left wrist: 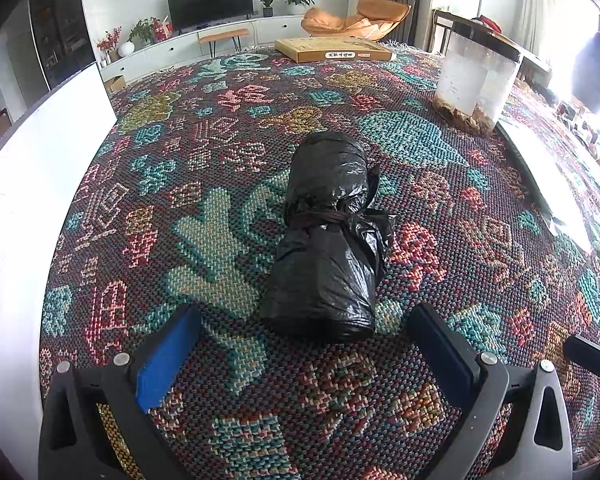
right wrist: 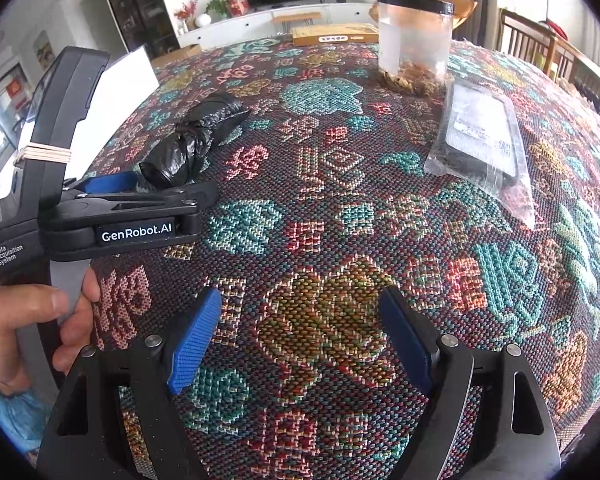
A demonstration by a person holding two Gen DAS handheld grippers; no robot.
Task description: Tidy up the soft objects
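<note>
Black plastic-wrapped bundle (left wrist: pixel 328 236) — tied round its middle — lies on patterned cloth (left wrist: pixel 204 208).

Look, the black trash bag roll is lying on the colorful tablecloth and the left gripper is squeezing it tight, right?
Not quite. The black trash bag roll does lie on the colorful tablecloth, but the left gripper is not squeezing it. Its jaws stand wide open just short of the roll's near end, touching nothing. The left wrist view shows this.
</note>
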